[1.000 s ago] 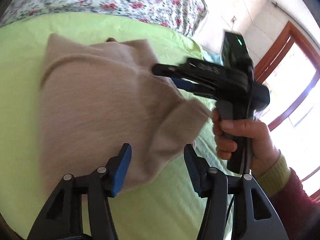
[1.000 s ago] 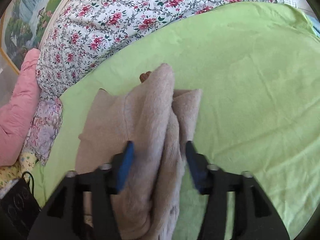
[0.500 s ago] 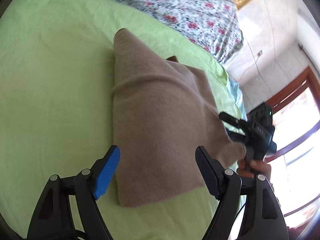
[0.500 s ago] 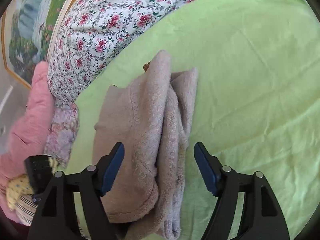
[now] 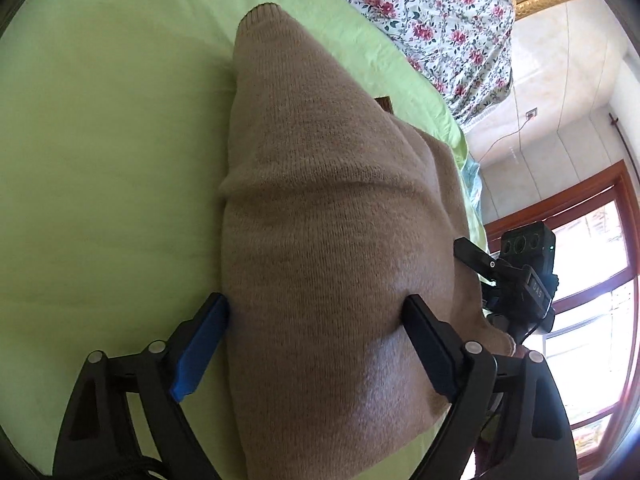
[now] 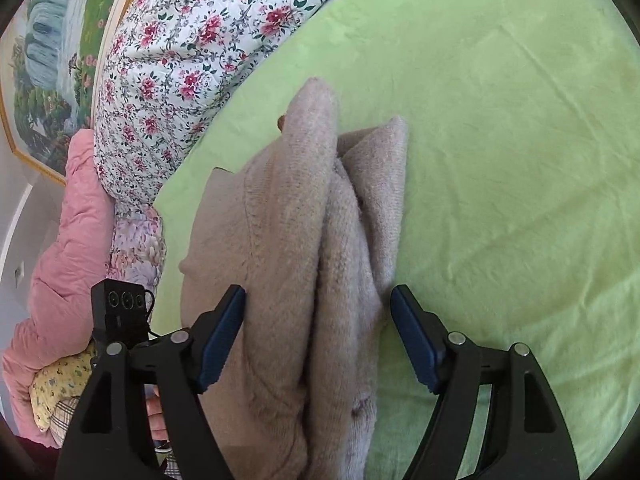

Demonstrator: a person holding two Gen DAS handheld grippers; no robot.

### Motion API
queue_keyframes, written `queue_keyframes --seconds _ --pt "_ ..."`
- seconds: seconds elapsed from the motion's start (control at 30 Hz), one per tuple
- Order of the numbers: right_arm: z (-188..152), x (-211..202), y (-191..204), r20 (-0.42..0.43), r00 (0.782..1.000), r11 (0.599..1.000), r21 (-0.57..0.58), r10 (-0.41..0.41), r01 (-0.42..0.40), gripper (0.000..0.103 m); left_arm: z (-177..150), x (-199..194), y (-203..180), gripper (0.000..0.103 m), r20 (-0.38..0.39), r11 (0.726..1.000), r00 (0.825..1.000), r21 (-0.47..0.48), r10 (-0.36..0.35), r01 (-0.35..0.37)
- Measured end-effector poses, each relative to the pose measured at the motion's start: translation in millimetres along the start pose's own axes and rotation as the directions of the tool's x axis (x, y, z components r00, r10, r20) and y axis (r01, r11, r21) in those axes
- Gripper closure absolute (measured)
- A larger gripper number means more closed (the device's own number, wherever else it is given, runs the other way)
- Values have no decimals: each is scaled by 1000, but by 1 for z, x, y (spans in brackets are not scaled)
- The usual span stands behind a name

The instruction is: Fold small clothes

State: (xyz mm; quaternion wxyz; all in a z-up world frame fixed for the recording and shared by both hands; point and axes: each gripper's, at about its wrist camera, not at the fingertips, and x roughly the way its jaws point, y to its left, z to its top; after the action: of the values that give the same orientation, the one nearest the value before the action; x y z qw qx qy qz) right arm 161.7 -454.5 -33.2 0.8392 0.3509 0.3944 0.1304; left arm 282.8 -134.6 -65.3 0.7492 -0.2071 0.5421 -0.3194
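A beige knitted garment [image 5: 328, 240] lies folded on the green bed sheet [image 5: 100, 140]. In the right wrist view its stacked folded layers [image 6: 304, 280] run away from the camera. My left gripper [image 5: 316, 312] is open, its jaws straddling the near part of the garment, one on each side. My right gripper [image 6: 318, 312] is open and straddles the folded edge from the other side. The right gripper also shows in the left wrist view [image 5: 516, 276] at the garment's far right edge. The left gripper's camera housing shows in the right wrist view [image 6: 120, 312].
A floral quilt [image 6: 192, 60] lies along the head of the bed. A pink padded jacket [image 6: 60, 256] and patterned clothes [image 6: 60, 392] sit at the left. A wood-framed window [image 5: 592, 280] is beyond the bed's right edge. A framed picture [image 6: 52, 48] hangs behind.
Both grippers have opened wide and let go of the garment. The left gripper moved in low over the garment, which now lies flat and folded on the sheet.
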Motion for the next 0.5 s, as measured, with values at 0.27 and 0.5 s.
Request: queue_keyframes --seconds 0.27,0.5 --pt "-1 10 4 -10 1000 1000 -7 -17 17 28 1 20 0 27 7 999 1000 43 0 0" --pt "-9 12 16 2 1000 1000 -13 -28 28 69 -10 -4 -1 51 57 996 997 70 -57 53"
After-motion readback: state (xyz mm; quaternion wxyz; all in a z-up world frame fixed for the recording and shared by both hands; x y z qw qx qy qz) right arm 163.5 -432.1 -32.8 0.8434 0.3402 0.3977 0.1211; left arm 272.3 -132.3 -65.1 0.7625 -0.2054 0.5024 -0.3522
